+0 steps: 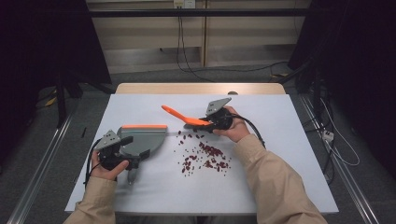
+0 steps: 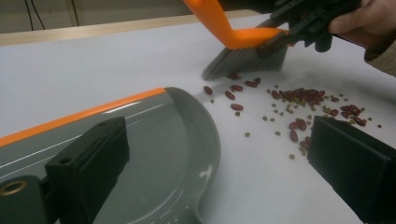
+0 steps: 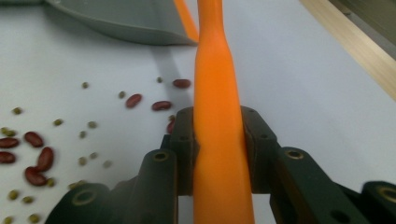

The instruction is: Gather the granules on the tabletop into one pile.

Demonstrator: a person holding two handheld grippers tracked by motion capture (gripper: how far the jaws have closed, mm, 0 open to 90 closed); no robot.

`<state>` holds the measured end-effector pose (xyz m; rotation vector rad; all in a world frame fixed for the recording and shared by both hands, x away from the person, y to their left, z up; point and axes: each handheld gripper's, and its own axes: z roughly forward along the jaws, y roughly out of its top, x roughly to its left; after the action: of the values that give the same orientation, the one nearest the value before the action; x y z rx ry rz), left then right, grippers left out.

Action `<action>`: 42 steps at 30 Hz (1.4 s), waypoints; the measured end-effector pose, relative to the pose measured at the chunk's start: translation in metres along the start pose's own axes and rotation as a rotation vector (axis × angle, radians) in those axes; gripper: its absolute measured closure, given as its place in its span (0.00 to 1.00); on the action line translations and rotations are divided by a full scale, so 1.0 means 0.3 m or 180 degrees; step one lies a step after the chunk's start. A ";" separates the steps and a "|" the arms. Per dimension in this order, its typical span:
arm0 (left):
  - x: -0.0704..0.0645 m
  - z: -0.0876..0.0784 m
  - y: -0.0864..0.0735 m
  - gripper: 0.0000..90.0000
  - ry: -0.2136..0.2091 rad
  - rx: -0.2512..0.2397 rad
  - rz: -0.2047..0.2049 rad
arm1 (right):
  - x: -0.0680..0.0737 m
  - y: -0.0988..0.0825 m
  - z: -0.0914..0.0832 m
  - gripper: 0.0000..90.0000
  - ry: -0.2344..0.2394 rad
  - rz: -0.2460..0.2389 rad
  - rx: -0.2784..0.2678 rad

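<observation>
None of the beans (image 1: 205, 156) are in the dustpan (image 1: 144, 136) yet: my right hand-held gripper (image 1: 215, 122) clamps the brush (image 1: 183, 116) beside them, my left hand-held gripper (image 1: 133, 161) seemingly grips the pan's handle, sweeping all ahead.

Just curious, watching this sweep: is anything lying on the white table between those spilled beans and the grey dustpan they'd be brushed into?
Nothing visible does. Only bare white table separates the scattered red and green beans from the open mouth of the grey plastic dustpan with the orange edge. The orange-handled brush stands on the beans' far side.
</observation>
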<state>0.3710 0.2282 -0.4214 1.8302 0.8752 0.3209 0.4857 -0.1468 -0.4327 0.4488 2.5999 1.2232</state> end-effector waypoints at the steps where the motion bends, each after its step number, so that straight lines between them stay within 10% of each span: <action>1: 0.000 0.000 0.000 0.06 -0.0003 0.0000 0.0001 | 0.009 -0.001 -0.005 0.78 0.0023 -0.0016 0.0005; 22: -0.011 0.000 0.001 0.07 0.0019 0.0012 0.0021 | 0.177 -0.043 -0.106 0.79 0.0245 -0.0210 -0.0075; 29: -0.013 0.003 0.001 0.07 0.0030 0.0009 0.0012 | 0.117 0.001 -0.111 0.79 0.0005 -0.0021 -0.0434; 42: -0.002 -0.003 -0.005 0.07 0.0045 0.0039 -0.0009 | -0.012 0.082 0.090 0.79 -0.0181 0.0019 -0.0321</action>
<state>0.3696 0.2288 -0.4221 1.8397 0.8914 0.3278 0.5025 -0.1143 -0.4300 0.4652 2.4781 1.3168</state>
